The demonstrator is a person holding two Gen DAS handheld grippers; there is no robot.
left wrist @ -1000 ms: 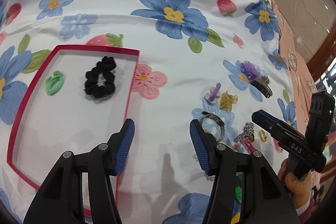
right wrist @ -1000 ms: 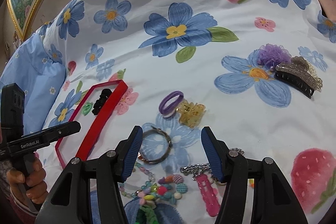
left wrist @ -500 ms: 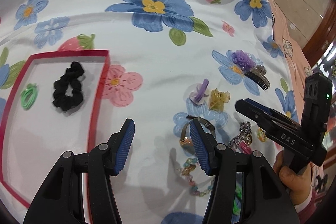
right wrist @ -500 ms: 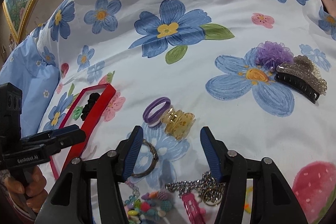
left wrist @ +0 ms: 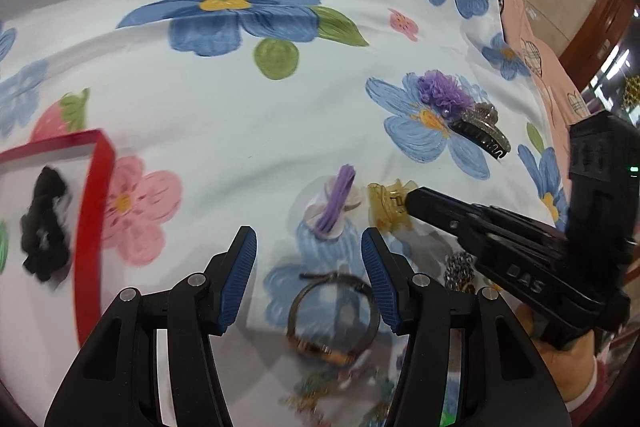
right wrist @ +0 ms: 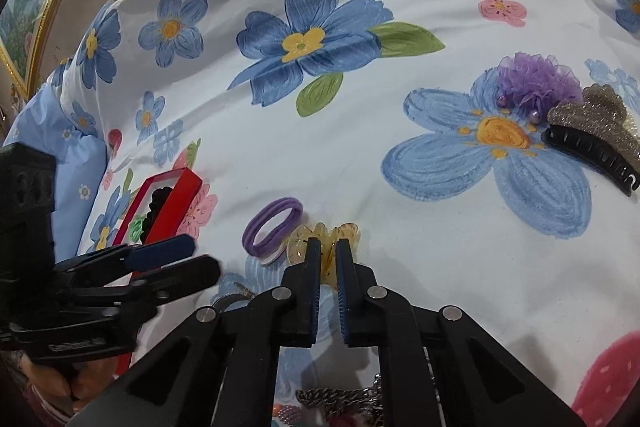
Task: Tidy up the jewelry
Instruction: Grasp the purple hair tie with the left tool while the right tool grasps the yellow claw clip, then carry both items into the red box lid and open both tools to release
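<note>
The right gripper [right wrist: 329, 259] is closing its jaws on the yellow hair clip [right wrist: 324, 241], which is lying on the flowered bed sheet [right wrist: 360, 155] just beside the purple hair tie [right wrist: 273, 227]. The jaws are nearly together and are clamping the clip's middle. The left gripper [left wrist: 308, 267] is hovering with its jaws wide apart above the metal bracelet [left wrist: 333, 311], holding nothing. The step in hand, I judge, is picking up the clip. The red box [right wrist: 172, 203], at about 9 o'clock from the clip in the right view, is already holding a black scrunchie [left wrist: 44, 219]. The next move probably calls for lifting the clip and carrying it to that box without losing the grip.
</note>
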